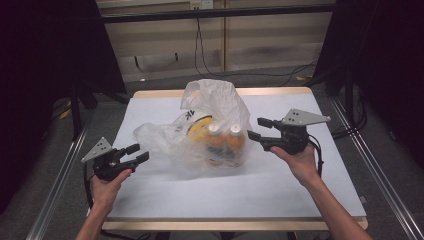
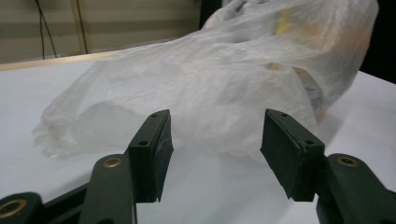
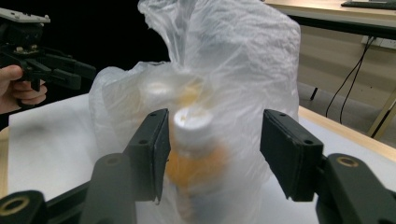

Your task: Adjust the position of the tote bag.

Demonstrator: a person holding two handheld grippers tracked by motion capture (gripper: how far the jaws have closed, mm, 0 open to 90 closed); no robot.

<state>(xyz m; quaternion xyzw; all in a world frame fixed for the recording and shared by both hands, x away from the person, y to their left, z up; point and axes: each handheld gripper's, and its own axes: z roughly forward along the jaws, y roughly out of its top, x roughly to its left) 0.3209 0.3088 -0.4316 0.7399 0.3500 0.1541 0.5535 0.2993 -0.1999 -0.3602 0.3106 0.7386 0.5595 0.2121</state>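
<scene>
A translucent white plastic bag (image 1: pixel 210 127) lies in the middle of the white table (image 1: pixel 280 190). Inside it stand two orange bottles with white caps (image 1: pixel 226 140) and a yellow round thing (image 1: pixel 200 127). My left gripper (image 1: pixel 137 153) is open at the bag's lower left corner, a little short of the plastic (image 2: pixel 187 93). Held just right of the bag, my right gripper (image 1: pixel 256 128) is open too, its jaws pointing at the bottles. In the right gripper view a white-capped bottle (image 3: pixel 196 144) shows through the plastic between the jaws, and the left gripper (image 3: pixel 88 77) appears farther off.
The table has a wooden edge (image 1: pixel 225 92) at the back. Cables (image 1: pixel 210 65) run over the floor behind it. Metal rails (image 1: pixel 55 185) flank the table on both sides. Bare white tabletop lies in front of the bag.
</scene>
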